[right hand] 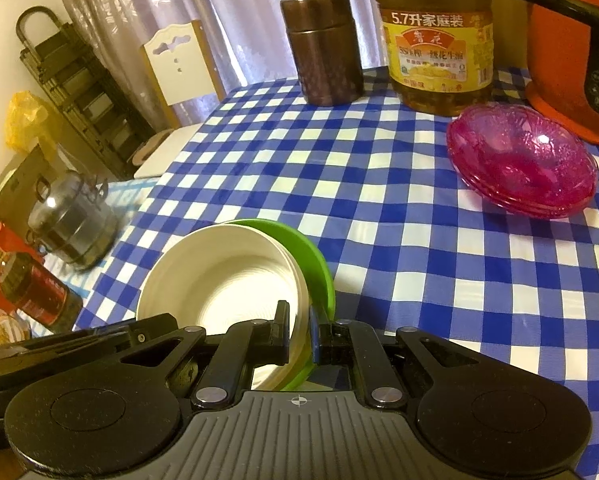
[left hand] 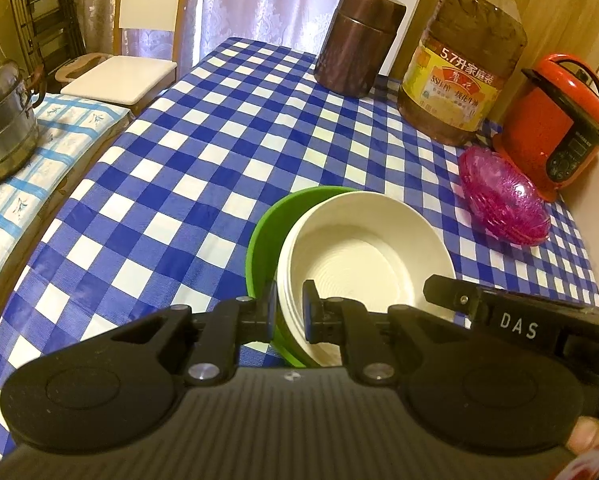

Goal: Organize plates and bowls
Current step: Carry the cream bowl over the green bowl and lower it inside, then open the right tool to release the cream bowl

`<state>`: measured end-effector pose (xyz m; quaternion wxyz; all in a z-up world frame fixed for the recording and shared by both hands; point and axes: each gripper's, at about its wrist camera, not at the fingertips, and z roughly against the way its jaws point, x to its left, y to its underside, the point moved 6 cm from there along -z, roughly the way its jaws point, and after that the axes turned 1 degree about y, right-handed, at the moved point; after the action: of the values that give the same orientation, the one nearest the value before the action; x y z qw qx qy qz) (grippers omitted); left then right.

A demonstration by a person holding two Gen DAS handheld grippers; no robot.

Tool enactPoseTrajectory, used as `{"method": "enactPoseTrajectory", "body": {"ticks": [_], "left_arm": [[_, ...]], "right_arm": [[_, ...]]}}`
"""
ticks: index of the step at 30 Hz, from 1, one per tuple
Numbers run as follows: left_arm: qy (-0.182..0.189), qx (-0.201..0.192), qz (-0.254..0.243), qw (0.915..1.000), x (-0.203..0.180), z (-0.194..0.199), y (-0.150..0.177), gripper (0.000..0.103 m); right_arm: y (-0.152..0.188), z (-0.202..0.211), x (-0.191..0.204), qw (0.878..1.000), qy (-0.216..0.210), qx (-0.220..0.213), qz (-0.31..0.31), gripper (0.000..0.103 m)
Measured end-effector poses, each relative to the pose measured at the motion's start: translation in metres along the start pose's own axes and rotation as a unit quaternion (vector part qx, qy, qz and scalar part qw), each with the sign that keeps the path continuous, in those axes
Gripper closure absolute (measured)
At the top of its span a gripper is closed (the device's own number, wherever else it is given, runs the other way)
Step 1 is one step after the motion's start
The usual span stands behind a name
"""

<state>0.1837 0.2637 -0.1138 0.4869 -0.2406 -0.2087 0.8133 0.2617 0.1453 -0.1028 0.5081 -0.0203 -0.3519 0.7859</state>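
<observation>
White bowl point(left hand: 363, 248) nested inside green bowl point(left hand: 267, 236).

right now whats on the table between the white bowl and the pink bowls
Nothing: only bare checked tablecloth lies between the white bowl and the pink bowls, clearest in the right wrist view.

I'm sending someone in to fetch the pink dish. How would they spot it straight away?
Start at the blue-and-white checked table, at the end with the big oil bottle and orange cooker. In front of them sits the pink dish: translucent, patterned, unlike the opaque white and green bowls.
</observation>
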Motion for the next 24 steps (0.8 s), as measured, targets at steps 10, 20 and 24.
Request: {"method": "enactPoseTrajectory", "body": {"ticks": [10, 20, 24], "left_arm": [[-0.004, -0.001, -0.006, 1.0000, -0.0008, -0.0014, -0.0005, 0.092], [-0.006, -0.004, -0.011, 0.9999, -0.0012, -0.0006, -0.0009, 0.092], [0.006, -0.016, -0.012, 0.9998, -0.0029, 0.0019, -0.0021, 0.080]], "right_arm": [[0.0001, -0.0011, 0.0017, 1.000, 0.004, -0.002, 0.021, 0.093], [0.0012, -0.0018, 0.0017, 1.000, 0.001, -0.005, 0.028, 0.093], [0.0008, -0.0019, -0.0001, 1.000, -0.007, -0.008, 0.023, 0.091]]}}
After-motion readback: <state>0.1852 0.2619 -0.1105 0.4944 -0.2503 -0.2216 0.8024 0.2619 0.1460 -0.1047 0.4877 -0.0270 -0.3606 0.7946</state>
